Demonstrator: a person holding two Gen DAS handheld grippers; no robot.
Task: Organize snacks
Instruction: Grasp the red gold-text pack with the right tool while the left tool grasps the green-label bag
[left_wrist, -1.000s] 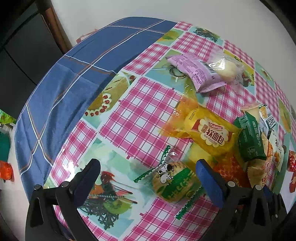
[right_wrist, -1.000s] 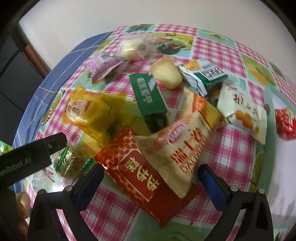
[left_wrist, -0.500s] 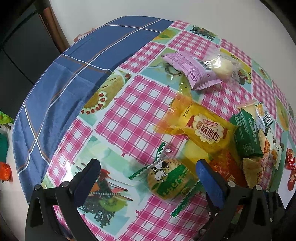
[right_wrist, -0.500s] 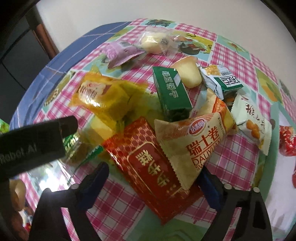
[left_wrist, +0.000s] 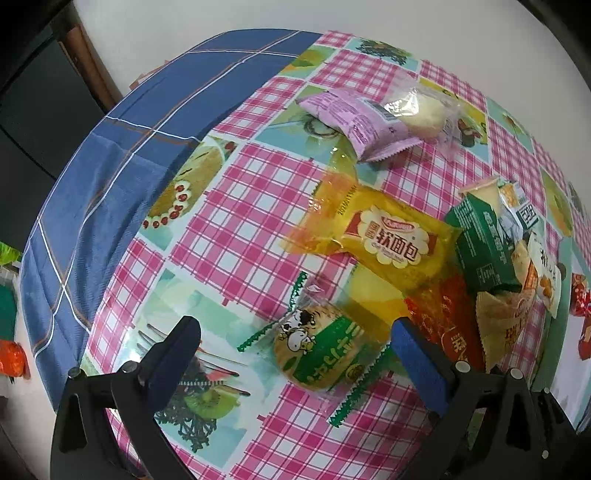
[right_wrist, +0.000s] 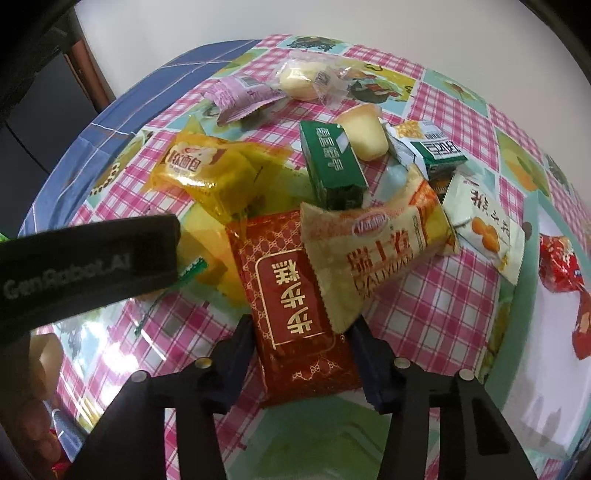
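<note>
My right gripper (right_wrist: 301, 332) is shut on a red snack packet with gold characters (right_wrist: 295, 306), its fingers pressed to both long edges. A cream and orange packet (right_wrist: 373, 251) overlaps its top right corner. My left gripper (left_wrist: 295, 339) is open, with a round green cookie packet (left_wrist: 321, 347) lying on the table between its fingers. A yellow bread packet (left_wrist: 388, 243), a green box (left_wrist: 480, 247), a purple packet (left_wrist: 354, 118) and a clear-wrapped bun (left_wrist: 424, 110) lie beyond it. The left gripper's body (right_wrist: 81, 266) shows at the left of the right wrist view.
The table wears a pink checked fruit-print cloth (left_wrist: 240, 206) with a blue cloth (left_wrist: 110, 166) on its far left. A white packet (right_wrist: 487, 229), a green and white carton (right_wrist: 432, 151), a jelly cup (right_wrist: 365, 129) and red wrapped sweets (right_wrist: 561, 266) lie on the right.
My right gripper has closed from wide open onto the red packet and moved in on it. My left gripper has stayed open and shifted slightly around the green cookie packet.
</note>
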